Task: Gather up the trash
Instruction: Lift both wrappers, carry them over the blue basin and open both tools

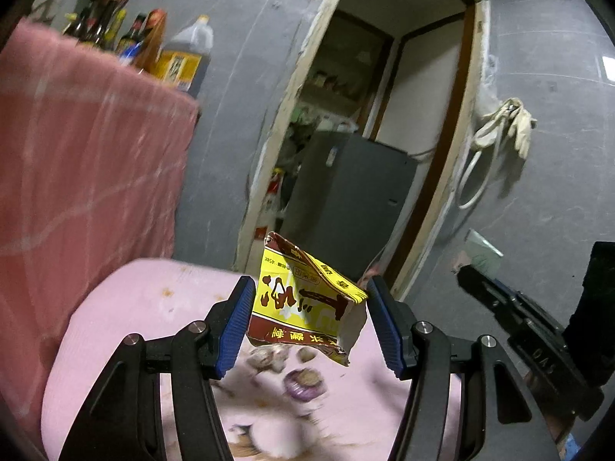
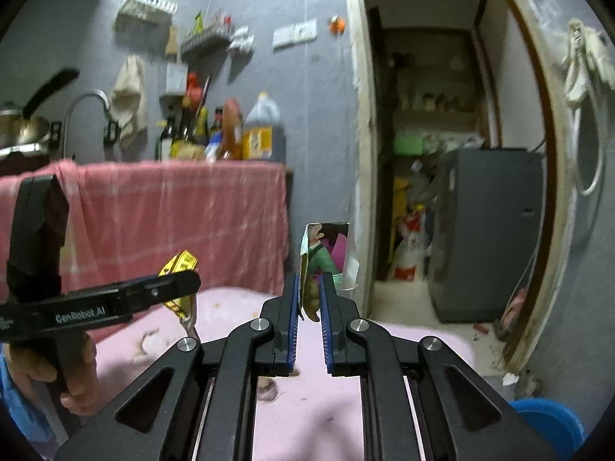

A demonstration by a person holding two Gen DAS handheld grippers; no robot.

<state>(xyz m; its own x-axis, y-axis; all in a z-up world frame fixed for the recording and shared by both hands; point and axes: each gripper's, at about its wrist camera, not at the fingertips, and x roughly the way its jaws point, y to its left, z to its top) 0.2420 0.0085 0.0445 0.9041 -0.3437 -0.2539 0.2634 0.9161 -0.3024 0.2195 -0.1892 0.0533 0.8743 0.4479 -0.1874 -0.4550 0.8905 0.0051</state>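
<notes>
Fingers (image 2: 293, 309) above garlic-littered pink table (image 2: 315, 415)

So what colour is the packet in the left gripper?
Mostly yellow with dark red borders, the packet shows best in the left wrist view.

Home kitchen: sauce bottles (image 2: 200, 130), faucet (image 2: 82, 109), pan (image 2: 23, 119).

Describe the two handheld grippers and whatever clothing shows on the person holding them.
Both the left gripper and the right gripper are black linkage frames with silver round pivot bolts and ribbed blue pads lining the fingers. Seen side-on, the left one carries white "GenRobot.AI" lettering on its body and a black pistol handle. A blue sleeve shows at the hand.
</notes>
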